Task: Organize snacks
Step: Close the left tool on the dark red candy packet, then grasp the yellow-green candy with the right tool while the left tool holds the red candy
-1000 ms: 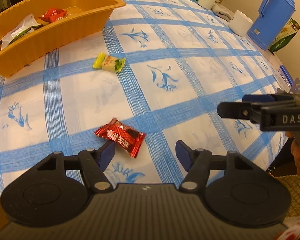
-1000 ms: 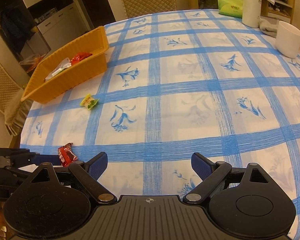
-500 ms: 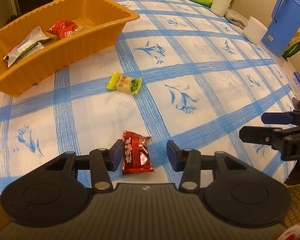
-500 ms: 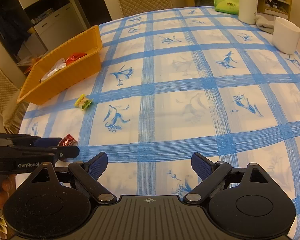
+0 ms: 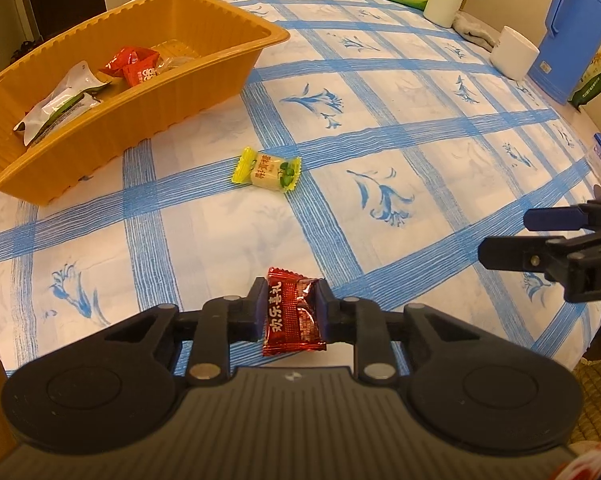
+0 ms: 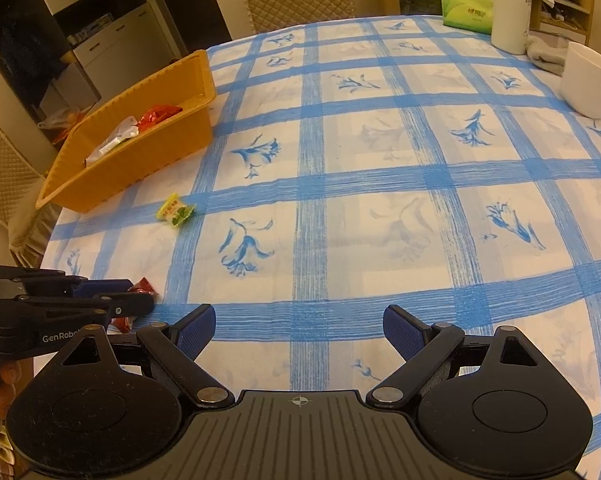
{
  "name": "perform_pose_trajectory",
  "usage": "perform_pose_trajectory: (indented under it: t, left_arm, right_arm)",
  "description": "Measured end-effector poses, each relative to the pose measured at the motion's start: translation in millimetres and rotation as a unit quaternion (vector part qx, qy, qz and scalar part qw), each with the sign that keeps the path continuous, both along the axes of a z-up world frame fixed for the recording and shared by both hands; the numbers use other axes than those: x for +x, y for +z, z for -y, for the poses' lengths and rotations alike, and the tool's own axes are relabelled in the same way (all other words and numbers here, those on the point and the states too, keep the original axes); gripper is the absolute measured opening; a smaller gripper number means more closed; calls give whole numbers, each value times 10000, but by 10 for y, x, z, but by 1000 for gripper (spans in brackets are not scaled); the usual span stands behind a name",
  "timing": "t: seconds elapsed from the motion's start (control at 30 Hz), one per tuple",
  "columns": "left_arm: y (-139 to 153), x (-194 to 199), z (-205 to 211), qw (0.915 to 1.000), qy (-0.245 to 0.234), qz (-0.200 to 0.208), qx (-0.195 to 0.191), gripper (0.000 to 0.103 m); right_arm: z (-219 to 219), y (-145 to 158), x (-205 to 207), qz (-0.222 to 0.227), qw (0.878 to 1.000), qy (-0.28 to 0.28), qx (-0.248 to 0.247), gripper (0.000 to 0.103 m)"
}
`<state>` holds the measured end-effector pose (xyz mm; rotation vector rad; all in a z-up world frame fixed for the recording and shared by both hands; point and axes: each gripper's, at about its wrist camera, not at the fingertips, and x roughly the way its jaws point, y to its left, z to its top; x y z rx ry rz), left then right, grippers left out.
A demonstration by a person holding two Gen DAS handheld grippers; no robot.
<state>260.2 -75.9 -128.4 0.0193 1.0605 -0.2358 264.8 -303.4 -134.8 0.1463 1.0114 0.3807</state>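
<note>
The red candy packet (image 5: pixel 293 316) sits pinched upright between the clenched fingers of the left gripper (image 5: pixel 288 300), near the table edge. At about 12 o'clock from it in the left wrist view lies a yellow candy (image 5: pixel 266 169) on the blue-checked tablecloth (image 5: pixel 400 128), and at 10 o'clock the orange tray (image 5: pixel 204 80) holds other snacks. The right gripper (image 6: pixel 299 326) hovers with its fingers spread wide, holding nothing.

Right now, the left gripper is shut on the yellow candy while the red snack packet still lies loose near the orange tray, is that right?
Not quite: the two are swapped. The left wrist view shows the left gripper shut on the red snack packet, while the yellow candy lies loose on the tablecloth near the orange tray.
</note>
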Motion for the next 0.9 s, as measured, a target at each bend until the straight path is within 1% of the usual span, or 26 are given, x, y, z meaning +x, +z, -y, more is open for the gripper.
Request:
perform_pose_trajectory:
  t: [0.2,0.33,0.47,0.67,0.73,0.8,0.9]
  left_arm:
    - [26,0,-162,9999,169,-12,16,22]
    - [75,-9,-341,9992,386,22,40,22]
    - [116,-29,-550,9978,657,42,79,22]
    - [194,-77,-852,9945,1035,108,143,22]
    - [211,-98,-945,9931,1153,116,158,22]
    - [224,-121,-1030,9917,1265,118,174,22]
    - [240,-157,-1144,9897,1418,114,171,22]
  right_arm:
    - [-116,-21,75,48,9999,158,-19,90]
    - [-226,-30,149,159,9990,413,-23,90]
    - [-399,-2,233,490,9948,889,-18,90]
    - [-728,-16,383,997,9803,1702,-111,90]
    - [-837,-33,449,1138,9741,1946,-163,85]
    - [-948,-70,525,1148,9686,2192,-235,74]
    - [-1100,-141,620,1158,9624,2433,-346,67]
